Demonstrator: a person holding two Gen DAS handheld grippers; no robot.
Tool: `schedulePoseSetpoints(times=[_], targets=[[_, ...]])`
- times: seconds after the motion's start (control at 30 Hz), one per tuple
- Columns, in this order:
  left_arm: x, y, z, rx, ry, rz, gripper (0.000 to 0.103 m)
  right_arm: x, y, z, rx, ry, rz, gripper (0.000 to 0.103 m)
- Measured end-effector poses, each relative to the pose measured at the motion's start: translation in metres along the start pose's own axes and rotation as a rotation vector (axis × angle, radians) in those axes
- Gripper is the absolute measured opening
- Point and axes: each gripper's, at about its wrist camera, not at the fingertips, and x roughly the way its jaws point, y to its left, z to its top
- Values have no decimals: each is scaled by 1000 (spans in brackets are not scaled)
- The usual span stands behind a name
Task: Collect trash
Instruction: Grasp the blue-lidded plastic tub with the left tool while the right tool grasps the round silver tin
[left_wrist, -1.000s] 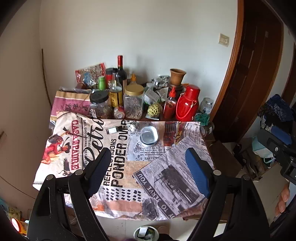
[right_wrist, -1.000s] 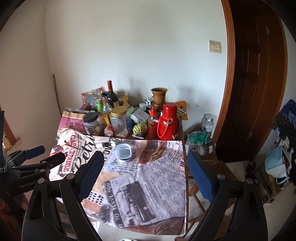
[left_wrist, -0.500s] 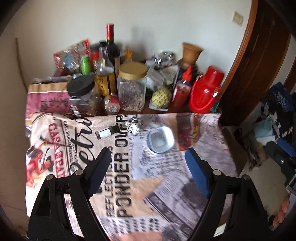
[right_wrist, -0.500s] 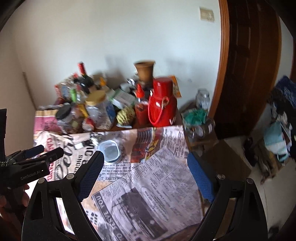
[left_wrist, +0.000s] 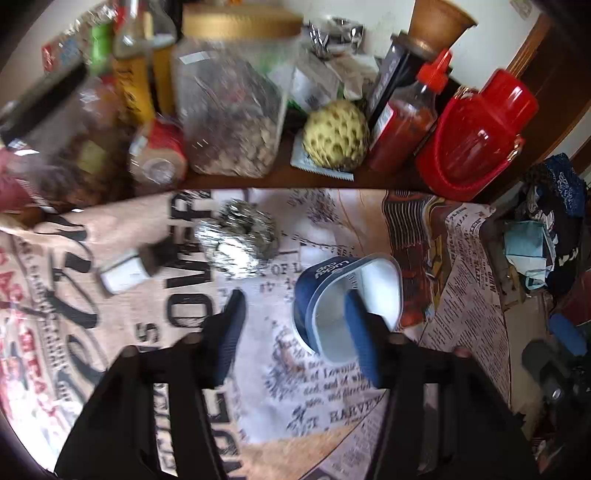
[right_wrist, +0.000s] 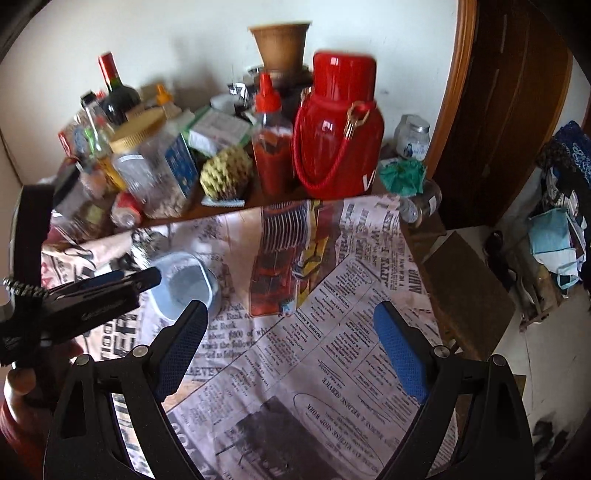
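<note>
An empty blue plastic cup (left_wrist: 332, 295) with a white inside stands on the newspaper-covered table (left_wrist: 332, 413). My left gripper (left_wrist: 295, 299) is open, with its right finger (left_wrist: 360, 332) inside the cup's mouth and its left finger outside the cup wall. A crumpled foil ball (left_wrist: 236, 232) and a small white-and-dark piece (left_wrist: 129, 269) lie to the left of the cup. In the right wrist view the cup (right_wrist: 184, 284) sits at the left, with the left gripper reaching over it. My right gripper (right_wrist: 291, 325) is open and empty above the newspaper.
Jars, bottles, a red sauce bottle (left_wrist: 402, 122), a red thermos jug (left_wrist: 476, 136), a yellow custard-apple-like fruit (left_wrist: 334, 138) and a clay pot (right_wrist: 280, 40) crowd the back of the table. A wooden door (right_wrist: 509, 110) and piled cloth (right_wrist: 561, 221) are at the right.
My left gripper has moved forward and down to the cup, and one finger is now inside it. My right gripper has moved closer to the table.
</note>
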Motion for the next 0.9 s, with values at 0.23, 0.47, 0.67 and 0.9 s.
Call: schedulePoseSetpoints(times=[0.23, 0.47, 0.67, 0.9], targets=[[11, 2, 3, -8, -12, -59, 4, 24, 8, -1, -30, 45, 45, 90], [-24, 32, -1, -34, -90, -7, 4, 58, 42, 3, -130, 76, 92, 90], [-41, 69, -7, -76, -106, 73, 4, 104, 62, 10, -138, 131, 99, 74], [-47, 86, -12, -91, -110, 98, 4, 127, 78, 11, -151, 151, 139, 17]])
